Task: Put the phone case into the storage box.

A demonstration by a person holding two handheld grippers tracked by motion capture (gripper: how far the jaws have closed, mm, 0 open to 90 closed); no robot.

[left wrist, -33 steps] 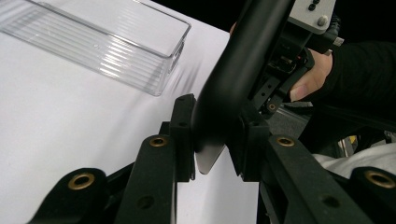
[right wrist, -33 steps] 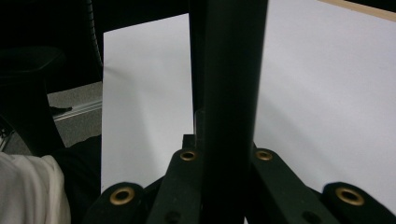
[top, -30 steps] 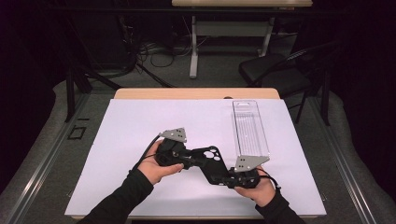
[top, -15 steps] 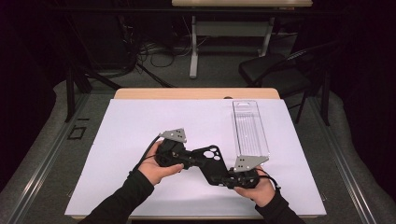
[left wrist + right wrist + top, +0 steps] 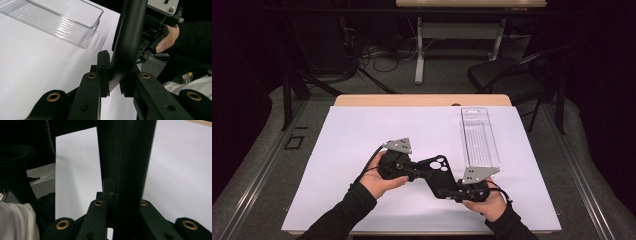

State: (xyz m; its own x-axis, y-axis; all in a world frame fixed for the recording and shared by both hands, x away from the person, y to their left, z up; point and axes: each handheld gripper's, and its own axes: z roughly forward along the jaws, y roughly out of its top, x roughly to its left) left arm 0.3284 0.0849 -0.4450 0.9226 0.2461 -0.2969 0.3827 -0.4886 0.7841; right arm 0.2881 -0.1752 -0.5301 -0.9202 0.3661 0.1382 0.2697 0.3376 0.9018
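Two hand-held grippers share one black phone case (image 5: 438, 175) above the white-covered counter (image 5: 352, 140). The left gripper (image 5: 412, 172) has its jaws clamped on the end of the case farther from the clear plastic tray (image 5: 479, 137); those jaws have just been closing, with the case's edge between them. The right gripper (image 5: 452, 192) has its jaws clamped on the opposite end, just below the tray's near corner.

In the high view the case lies flat-side up and slanted between the two grippers — its camera cut-outs are at the upper edge, on the side toward the tray. It hangs near the tray's near end but apart from it.

The left gripper view looks along the case's dark edge (image 5: 127, 40), pinched between the two black pads, with the tray (image 5: 62, 22) lying on the white sheet beyond and the person's other hand (image 5: 166, 41) gripping the far gripper. The right gripper view shows the same dark edge (image 5: 125, 170) rising straight up from between the pads, the white sheet behind it.

A grey three-cornered plate (image 5: 398, 145) tops the left gripper — a second one (image 5: 479, 173) sits on the right, touching the tray's near end in the picture.
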